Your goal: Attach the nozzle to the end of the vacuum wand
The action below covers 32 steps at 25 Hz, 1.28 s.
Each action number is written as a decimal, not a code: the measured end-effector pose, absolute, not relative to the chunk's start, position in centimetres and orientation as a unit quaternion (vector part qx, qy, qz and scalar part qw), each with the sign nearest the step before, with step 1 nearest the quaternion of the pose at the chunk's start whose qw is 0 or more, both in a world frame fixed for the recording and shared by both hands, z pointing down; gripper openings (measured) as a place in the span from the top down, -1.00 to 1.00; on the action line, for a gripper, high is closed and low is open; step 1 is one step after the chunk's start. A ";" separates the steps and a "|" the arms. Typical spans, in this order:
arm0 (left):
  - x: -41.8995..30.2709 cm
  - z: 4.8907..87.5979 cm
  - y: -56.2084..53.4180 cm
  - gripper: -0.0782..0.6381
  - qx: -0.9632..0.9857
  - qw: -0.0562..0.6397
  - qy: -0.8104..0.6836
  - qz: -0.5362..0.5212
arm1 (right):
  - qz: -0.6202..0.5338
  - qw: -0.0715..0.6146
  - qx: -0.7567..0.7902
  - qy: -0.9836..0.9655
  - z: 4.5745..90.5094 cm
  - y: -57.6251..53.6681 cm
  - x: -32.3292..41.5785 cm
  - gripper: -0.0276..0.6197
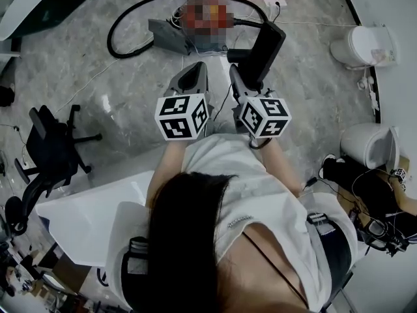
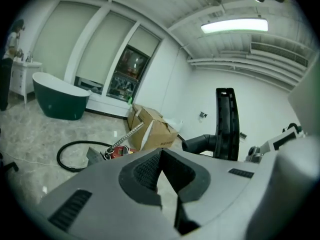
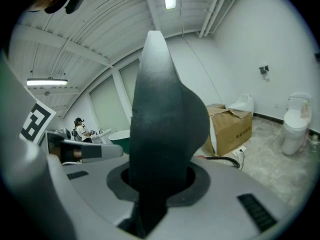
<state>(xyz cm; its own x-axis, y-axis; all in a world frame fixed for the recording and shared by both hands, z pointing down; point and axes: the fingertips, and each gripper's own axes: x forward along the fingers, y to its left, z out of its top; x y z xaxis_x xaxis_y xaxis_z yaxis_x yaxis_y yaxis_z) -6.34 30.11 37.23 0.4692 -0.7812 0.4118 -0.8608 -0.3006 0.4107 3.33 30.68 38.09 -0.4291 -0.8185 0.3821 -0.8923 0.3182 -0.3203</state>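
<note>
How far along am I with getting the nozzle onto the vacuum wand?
Done: the right gripper is shut on the black nozzle, held up. In hand: only that; the left gripper is shut and empty. Left: the wand sits over by the red vacuum, apart from the nozzle; joining them remains.

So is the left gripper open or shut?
Shut. The left gripper has its jaws pressed together in its own view, with nothing between them.

matt black plastic nozzle, polished stone-look floor, brown cardboard box
</note>
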 end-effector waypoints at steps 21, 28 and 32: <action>-9.2 36.0 27.6 0.78 0.801 0.319 -0.505 0.048 | 0.268 0.054 0.547 -0.791 38.5 28.0 1.6 0.64; -8.9 36.4 25.5 0.78 0.797 0.318 -0.512 0.050 | 0.264 0.060 0.545 -0.793 38.7 26.3 2.1 0.64; -8.3 36.7 23.8 0.78 0.795 0.318 -0.513 0.054 | 0.262 0.059 0.549 -0.791 38.7 24.8 3.0 0.64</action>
<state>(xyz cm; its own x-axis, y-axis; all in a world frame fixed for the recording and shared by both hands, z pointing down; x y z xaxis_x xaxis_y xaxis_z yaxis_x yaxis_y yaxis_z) -8.32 23.76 36.70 0.4674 -0.7818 0.4127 -0.8506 -0.2705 0.4509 2.99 24.78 38.73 -0.3902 -0.8377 0.3821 -0.9000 0.2596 -0.3500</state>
